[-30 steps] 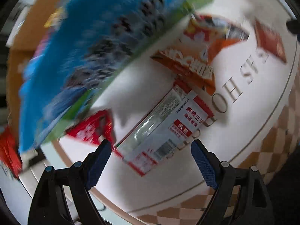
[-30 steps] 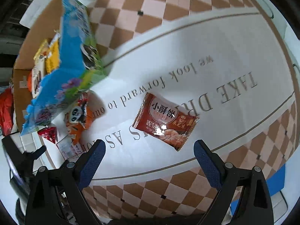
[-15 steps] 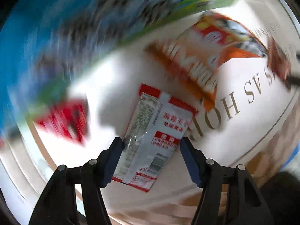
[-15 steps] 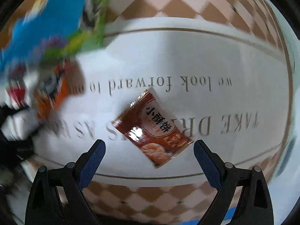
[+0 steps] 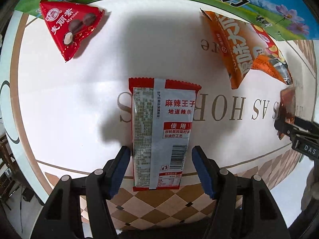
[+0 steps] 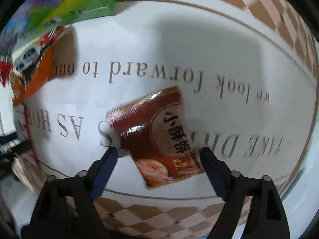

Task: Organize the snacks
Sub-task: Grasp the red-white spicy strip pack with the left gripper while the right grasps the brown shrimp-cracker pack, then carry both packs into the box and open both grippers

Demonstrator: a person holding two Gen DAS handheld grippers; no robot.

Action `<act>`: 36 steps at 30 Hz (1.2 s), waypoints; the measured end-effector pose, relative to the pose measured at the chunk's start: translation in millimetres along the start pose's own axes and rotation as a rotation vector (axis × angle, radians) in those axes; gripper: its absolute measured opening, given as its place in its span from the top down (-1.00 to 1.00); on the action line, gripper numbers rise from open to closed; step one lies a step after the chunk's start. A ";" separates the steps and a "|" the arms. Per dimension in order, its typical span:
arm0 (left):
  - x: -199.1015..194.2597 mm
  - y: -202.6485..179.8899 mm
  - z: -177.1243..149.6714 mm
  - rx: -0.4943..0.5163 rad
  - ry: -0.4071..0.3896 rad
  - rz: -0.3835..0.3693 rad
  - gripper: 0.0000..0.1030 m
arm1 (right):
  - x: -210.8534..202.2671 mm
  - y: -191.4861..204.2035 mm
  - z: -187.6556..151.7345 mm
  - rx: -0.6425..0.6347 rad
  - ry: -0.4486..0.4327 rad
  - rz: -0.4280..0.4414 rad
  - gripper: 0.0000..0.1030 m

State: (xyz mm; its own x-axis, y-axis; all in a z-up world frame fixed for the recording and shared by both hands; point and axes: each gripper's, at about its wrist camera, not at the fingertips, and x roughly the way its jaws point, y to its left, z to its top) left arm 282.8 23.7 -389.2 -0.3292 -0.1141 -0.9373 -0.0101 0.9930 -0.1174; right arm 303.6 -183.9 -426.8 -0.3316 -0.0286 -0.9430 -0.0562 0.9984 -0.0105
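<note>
The left hand-held gripper [image 5: 160,165] is open, and its two blue pads sit on either side of the spicy strip packet [image 5: 162,133]. The packet lies flat on the surface [image 5: 69,99], back side up, with its near end between the pads but not yet pinched. The right hand-held gripper [image 6: 158,159] is open too, with the brown shrimp cracker packet [image 6: 157,137] lying flat between its fingers.

To do this step well, each gripper should probably go down until the pads nearly touch the surface, then close slowly across the short width of its packet. These packets look thin and slippery, so a pinch near the edge could let them slide out. Going a bit further in would likely hold better.

A red triangle candy bag [image 5: 68,24] and an orange chip bag [image 5: 243,47] lie farther back, near the blue and green milk box [image 5: 249,2]. They are well apart from the pads.
</note>
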 end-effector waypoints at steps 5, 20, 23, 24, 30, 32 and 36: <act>1.6 -16.8 9.8 0.042 -0.024 0.063 -0.25 | 2.5 -4.3 -11.0 0.131 0.087 0.249 -0.51; 2.5 -33.5 19.6 0.010 -0.099 0.106 -0.23 | -27.8 -11.0 17.9 0.322 -0.111 0.070 -0.36; -2.2 -39.5 16.1 0.021 -0.131 0.112 0.06 | -34.2 1.3 16.9 0.268 -0.133 0.054 -0.14; -1.8 -42.2 15.0 0.027 -0.137 0.117 0.08 | -34.8 4.0 15.9 0.256 -0.138 0.049 -0.14; -9.0 -40.8 7.8 0.029 -0.146 0.100 0.21 | -34.9 14.3 7.5 0.219 -0.131 0.081 -0.14; -10.7 -39.4 3.1 0.024 -0.151 0.090 0.22 | -37.6 15.4 4.3 0.205 -0.130 0.112 -0.14; -30.5 -22.5 -21.2 0.017 -0.173 0.028 0.22 | -48.7 27.2 -13.7 0.164 -0.142 0.169 -0.14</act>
State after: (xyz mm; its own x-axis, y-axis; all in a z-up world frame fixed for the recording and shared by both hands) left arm 273.1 5.5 -351.0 -0.1619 -0.0916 -0.9825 0.0129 0.9954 -0.0949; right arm 305.4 -156.0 -376.5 -0.1874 0.1353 -0.9729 0.1457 0.9833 0.1087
